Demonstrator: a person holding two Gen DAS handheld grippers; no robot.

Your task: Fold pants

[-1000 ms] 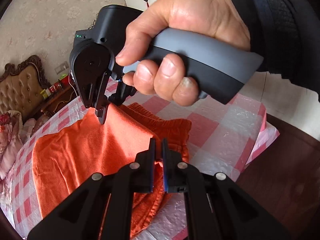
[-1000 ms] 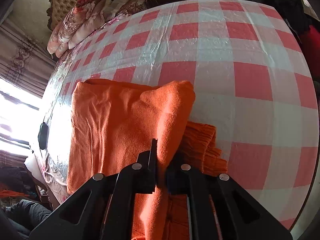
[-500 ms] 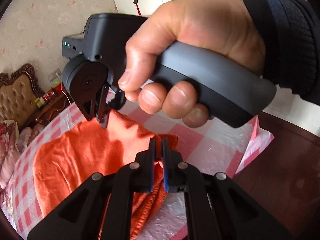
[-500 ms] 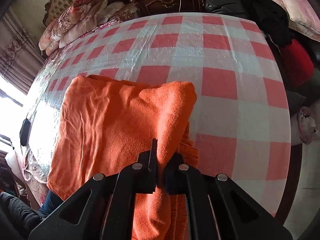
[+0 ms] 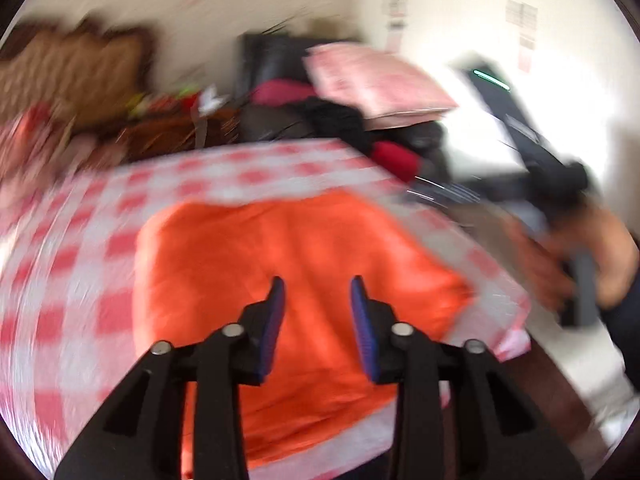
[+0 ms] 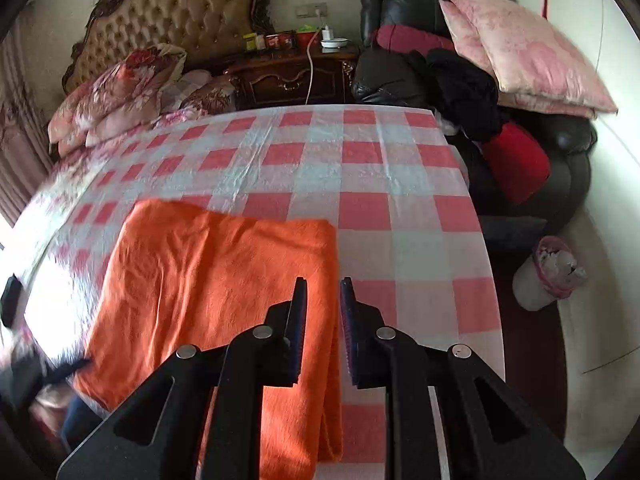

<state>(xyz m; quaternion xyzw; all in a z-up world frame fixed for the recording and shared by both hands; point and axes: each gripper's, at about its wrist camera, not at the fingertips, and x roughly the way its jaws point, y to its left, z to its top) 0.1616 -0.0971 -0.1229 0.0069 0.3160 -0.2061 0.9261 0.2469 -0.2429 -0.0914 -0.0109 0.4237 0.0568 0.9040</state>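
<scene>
The orange pants (image 6: 208, 280) lie folded flat on the red-and-white checked table (image 6: 360, 208). They also show in the blurred left wrist view (image 5: 280, 248). My left gripper (image 5: 318, 284) is open and empty above the pants. My right gripper (image 6: 323, 284) is open and empty above the pants' right edge. The right gripper's body, held in a hand, shows blurred at the right of the left wrist view (image 5: 552, 184).
A black leather sofa (image 6: 440, 80) with pink pillows (image 6: 520, 52) and clothes stands past the table's far right. A dark nightstand (image 6: 292, 76) and a bed headboard (image 6: 172, 12) are behind. A lined bin (image 6: 548, 272) stands on the floor at right.
Both grippers have opened and let go of the pants. The lifted fold now lies flat. Both grippers have pulled up and back; the left view is swinging fast.
</scene>
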